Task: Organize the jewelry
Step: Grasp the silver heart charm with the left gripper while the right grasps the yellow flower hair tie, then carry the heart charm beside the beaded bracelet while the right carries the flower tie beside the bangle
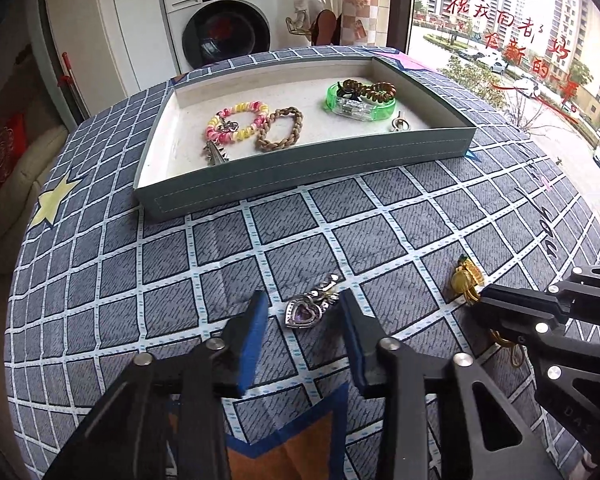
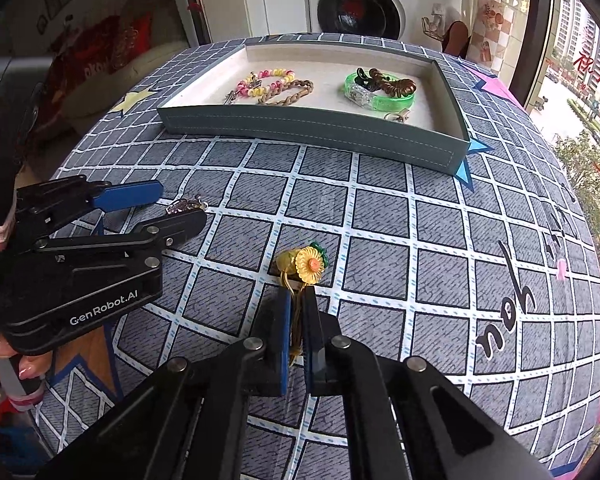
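Note:
A grey tray (image 1: 300,168) (image 2: 312,130) at the far side of the table holds a pink-yellow coil bracelet (image 1: 238,120), a brown braided bracelet (image 1: 280,130), a green bangle (image 1: 360,102), a brown coil tie (image 1: 376,90), a spiky silver clip (image 1: 216,154) and a small silver ring piece (image 1: 400,123). A silver purple-heart pendant (image 1: 304,311) lies on the cloth between the fingers of my open left gripper (image 1: 304,308) (image 2: 182,206). My right gripper (image 2: 296,300) (image 1: 484,300) is shut on the cord of a yellow sunflower charm (image 2: 306,264) (image 1: 466,278).
The table wears a grey checked cloth (image 1: 380,232) with star prints. A washing machine (image 1: 224,20) stands behind the table and a window (image 1: 520,40) is to the right. A sofa (image 2: 112,72) is to the left.

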{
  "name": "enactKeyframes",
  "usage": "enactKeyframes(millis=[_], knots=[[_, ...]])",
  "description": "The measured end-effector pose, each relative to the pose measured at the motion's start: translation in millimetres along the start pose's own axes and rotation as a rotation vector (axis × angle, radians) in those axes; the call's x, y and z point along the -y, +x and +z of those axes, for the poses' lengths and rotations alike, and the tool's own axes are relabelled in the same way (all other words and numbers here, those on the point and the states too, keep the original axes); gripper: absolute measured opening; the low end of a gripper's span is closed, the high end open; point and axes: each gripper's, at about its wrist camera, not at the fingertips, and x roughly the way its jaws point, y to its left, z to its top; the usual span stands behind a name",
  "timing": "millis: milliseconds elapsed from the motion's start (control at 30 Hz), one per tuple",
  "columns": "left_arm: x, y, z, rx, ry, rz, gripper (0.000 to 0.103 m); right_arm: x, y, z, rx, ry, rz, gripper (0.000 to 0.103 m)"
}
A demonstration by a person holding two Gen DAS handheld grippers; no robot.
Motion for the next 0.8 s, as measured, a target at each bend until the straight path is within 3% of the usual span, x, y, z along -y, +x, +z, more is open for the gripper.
enactKeyframes(millis=[67,367,800], knots=[[2.3,-1.1,-0.4,-0.003,-0.001,-0.018,0.031,0.3,0.0,-0.3,0.002,0.003,0.003,0.005],[-15.8,-19.9,-11.5,0.012,-0.130,-0.066,0.031,10.6,-4.9,-0.8,0.001,0.058,0.041,0.005],[-31.5,-67.8,-8.8,0.123,-0.203,-0.004,0.031,39.3,-38.6,8.5,0.048,0.159,0.111,0.005]])
